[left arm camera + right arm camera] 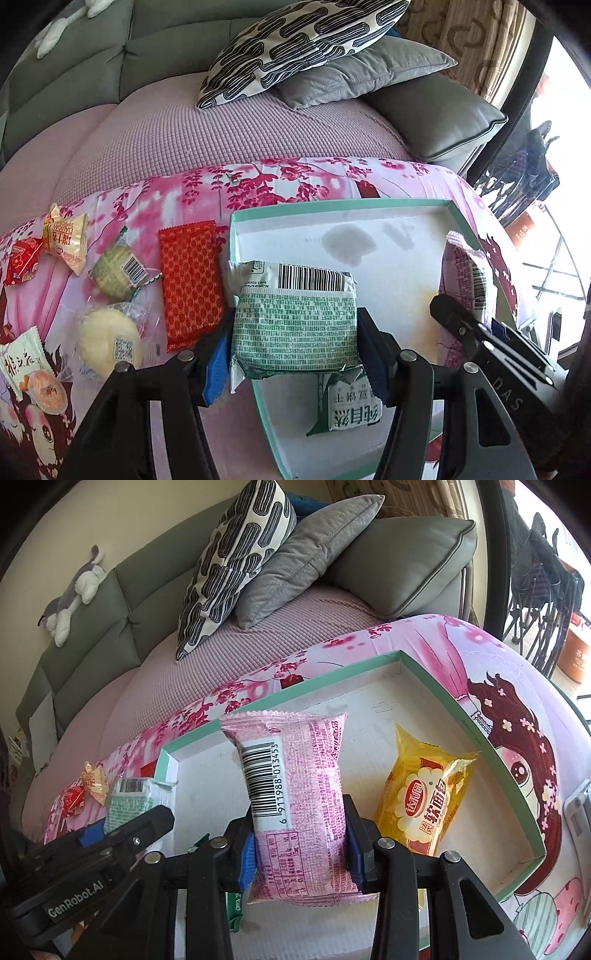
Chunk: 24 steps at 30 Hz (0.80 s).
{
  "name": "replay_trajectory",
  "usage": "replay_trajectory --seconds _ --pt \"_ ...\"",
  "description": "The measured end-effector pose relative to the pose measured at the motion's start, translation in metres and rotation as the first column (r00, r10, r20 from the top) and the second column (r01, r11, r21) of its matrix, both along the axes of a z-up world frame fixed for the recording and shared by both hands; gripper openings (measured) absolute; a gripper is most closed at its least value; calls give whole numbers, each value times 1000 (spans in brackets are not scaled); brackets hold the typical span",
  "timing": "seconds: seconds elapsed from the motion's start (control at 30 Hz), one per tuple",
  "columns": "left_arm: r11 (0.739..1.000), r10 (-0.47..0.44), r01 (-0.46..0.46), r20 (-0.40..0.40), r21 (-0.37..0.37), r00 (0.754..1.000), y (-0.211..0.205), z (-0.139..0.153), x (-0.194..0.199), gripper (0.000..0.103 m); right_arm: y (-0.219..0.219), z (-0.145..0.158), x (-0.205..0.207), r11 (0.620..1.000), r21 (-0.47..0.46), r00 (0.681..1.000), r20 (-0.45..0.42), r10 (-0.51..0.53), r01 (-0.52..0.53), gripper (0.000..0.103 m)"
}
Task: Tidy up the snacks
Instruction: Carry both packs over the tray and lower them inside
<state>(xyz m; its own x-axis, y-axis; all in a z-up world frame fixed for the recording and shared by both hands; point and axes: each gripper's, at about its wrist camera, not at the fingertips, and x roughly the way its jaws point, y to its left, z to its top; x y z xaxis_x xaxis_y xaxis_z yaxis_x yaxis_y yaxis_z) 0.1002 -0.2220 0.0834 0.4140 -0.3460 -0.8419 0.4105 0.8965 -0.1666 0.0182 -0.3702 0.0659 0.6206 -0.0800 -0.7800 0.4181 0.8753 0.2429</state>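
Loose snacks: on the pink blossom-print cloth (pixel 295 177) covering the surface, left of the box, lie a small red packet (pixel 22 260), a pale yellow twisted wrapper (pixel 66 240), a green-printed round pastry packet (pixel 118 267), a clear-wrapped pale round cake (pixel 109 339), a flat red patterned sachet (pixel 190 286) and a white packet with an orange disc (pixel 33 373).
Left gripper (pixel 295 354): its jaws stand part-way apart, clamped on both sides of a green-and-white printed snack packet (pixel 295 325), barcode side up, held over the box's near left part.
Box: a shallow white cardboard box with a mint-green rim (pixel 332 203); a second green-and-white packet (pixel 347 406) lies on its floor below the held one, and grey stains mark the floor farther back.
Right gripper (pixel 299 849): its jaws pinch a pink printed snack packet (pixel 295 786) at the waist, barcode up, above the box floor.
Right of that: a yellow bread packet (pixel 424 797) rests inside the box, just beside the pink one.
Background: a grey-green sofa (pixel 92 635) with a black-and-white patterned cushion (pixel 236 557), a grey cushion (pixel 306 550) and a plush toy (pixel 74 594).
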Motion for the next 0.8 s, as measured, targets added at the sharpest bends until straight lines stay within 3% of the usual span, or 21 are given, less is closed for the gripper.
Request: replay_trajectory --seconds 0.27,0.8 --pt "1000 -2 2 -6 -9 1000 -18 -8 22 63 -3 -5 9 1000 -12 1000 -2 -2 2 41" --pt "999 24 -23 -36 44 999 -32 -29 38 66 -6 -11 16 999 -34 999 -35 -15 14 41"
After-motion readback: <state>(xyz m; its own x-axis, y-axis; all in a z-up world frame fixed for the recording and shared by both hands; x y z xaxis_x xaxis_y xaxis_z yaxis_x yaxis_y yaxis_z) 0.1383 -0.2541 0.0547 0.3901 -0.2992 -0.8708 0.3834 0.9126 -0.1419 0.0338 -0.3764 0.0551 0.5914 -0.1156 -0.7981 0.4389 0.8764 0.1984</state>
